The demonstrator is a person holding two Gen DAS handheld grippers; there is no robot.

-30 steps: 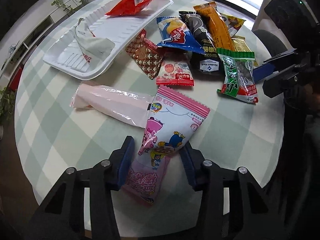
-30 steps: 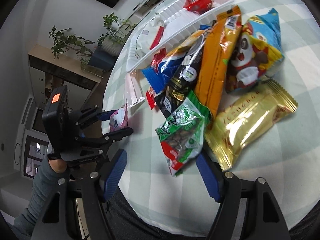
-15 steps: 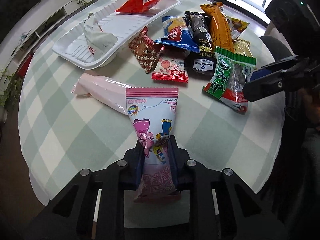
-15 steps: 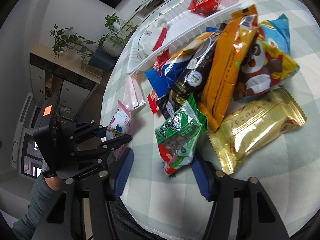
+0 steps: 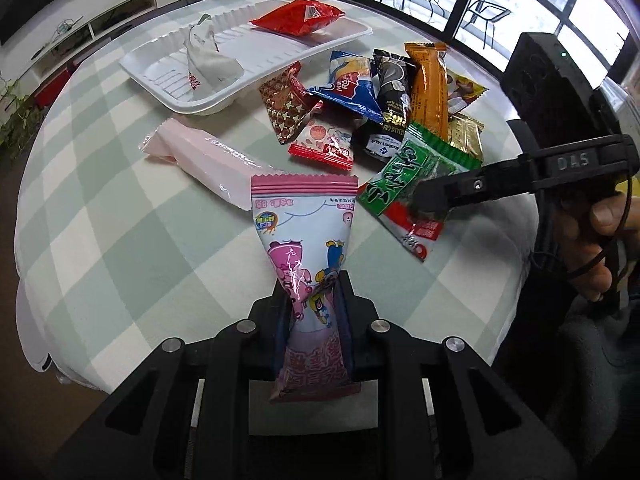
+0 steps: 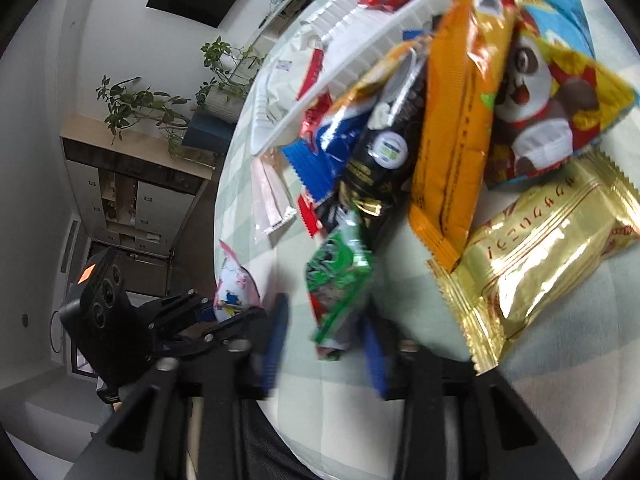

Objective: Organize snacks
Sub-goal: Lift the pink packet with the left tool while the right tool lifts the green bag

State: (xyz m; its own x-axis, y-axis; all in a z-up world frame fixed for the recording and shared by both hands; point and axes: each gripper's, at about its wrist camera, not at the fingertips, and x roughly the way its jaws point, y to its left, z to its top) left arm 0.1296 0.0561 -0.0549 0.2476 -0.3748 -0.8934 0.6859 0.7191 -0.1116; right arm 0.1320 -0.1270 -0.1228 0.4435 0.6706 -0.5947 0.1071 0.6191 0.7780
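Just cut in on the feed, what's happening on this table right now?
Snacks are being sorted into a white tray, which holds a red packet and a white packet. The left gripper is shut on a pink cartoon packet, lifting its end. The right gripper straddles a green packet, fingers apart, blurred. The other snacks lie piled on the checked tablecloth.
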